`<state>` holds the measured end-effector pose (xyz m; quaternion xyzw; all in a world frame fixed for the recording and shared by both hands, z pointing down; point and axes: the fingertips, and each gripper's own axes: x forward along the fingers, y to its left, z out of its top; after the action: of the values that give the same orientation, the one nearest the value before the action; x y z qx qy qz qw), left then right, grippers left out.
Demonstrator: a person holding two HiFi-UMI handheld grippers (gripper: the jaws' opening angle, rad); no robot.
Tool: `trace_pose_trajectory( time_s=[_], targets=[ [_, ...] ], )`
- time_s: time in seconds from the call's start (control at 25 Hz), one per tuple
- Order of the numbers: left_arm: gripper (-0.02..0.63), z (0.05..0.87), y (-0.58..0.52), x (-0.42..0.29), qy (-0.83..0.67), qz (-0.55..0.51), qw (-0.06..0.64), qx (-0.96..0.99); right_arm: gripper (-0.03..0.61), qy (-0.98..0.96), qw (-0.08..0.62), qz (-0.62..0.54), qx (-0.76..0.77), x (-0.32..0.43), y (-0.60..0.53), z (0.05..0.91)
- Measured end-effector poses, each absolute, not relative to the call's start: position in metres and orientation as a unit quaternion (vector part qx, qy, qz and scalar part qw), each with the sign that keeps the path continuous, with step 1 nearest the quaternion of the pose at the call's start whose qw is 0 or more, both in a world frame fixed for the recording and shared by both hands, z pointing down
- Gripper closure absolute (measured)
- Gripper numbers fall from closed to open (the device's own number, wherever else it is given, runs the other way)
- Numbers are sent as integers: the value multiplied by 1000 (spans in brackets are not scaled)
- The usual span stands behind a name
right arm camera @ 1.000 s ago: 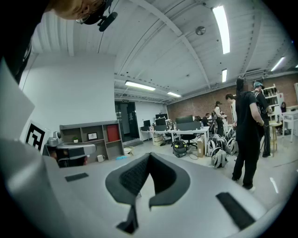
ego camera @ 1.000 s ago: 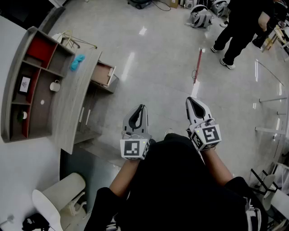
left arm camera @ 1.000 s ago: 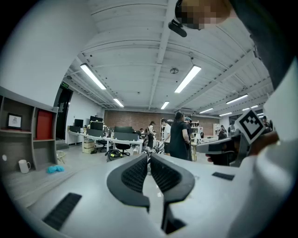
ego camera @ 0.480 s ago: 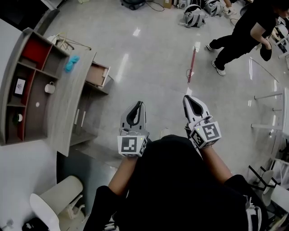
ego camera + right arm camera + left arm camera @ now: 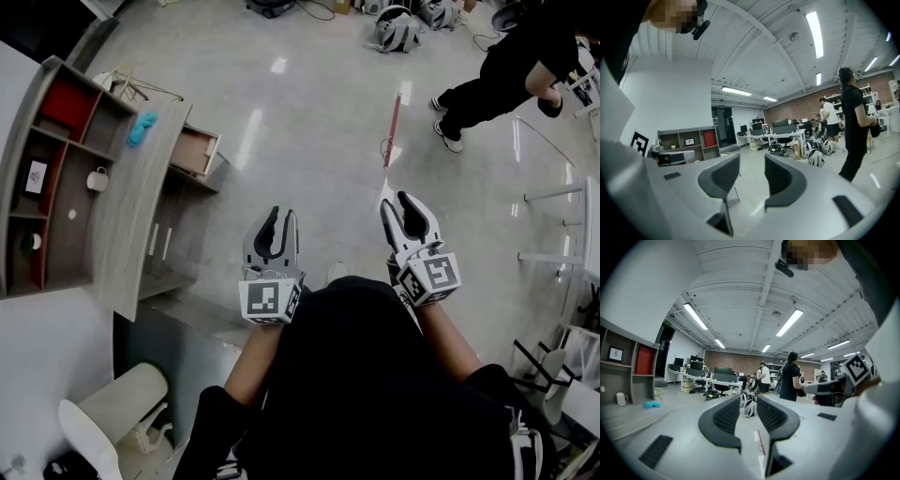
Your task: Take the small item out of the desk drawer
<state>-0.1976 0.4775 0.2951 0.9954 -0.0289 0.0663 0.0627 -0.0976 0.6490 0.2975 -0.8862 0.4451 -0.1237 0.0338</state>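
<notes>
Desk (image 5: 141,216) at left. Shelf unit (image 5: 47,220) on desk, along its left edge; mug (image 5: 97,178) in a middle compartment. Crumpled item (image 5: 142,128) on desk's far end. Drawer (image 5: 194,152) sticks out of desk's right side. Chair (image 5: 103,417) by desk's near end. Person (image 5: 506,75) and backpacks (image 5: 394,33) well right of desk.

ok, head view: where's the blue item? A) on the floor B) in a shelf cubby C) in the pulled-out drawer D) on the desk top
D: the blue item lies on the desk top, between the shelf unit and the drawer.
</notes>
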Motion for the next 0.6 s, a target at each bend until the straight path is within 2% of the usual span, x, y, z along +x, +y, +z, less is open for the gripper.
trace_pose_trajectory(
  time_s=[0.04, 0.12, 0.24, 0.6],
  targets=[
    [495, 297, 478, -199, -30, 68, 66, 995, 411, 435, 34, -127, -891, -95, 654, 297],
    [442, 301, 479, -201, -32, 67, 75, 994, 366, 414, 33, -133, -900, -91, 665, 299],
    [420, 302, 481, -206, -31, 58, 83, 994, 322, 397, 30, -138, -907, -91, 680, 305],
    [403, 321, 503, -215, -31, 84, 74, 993, 334, 414, 38, -141, -898, -97, 701, 321]
  ],
)
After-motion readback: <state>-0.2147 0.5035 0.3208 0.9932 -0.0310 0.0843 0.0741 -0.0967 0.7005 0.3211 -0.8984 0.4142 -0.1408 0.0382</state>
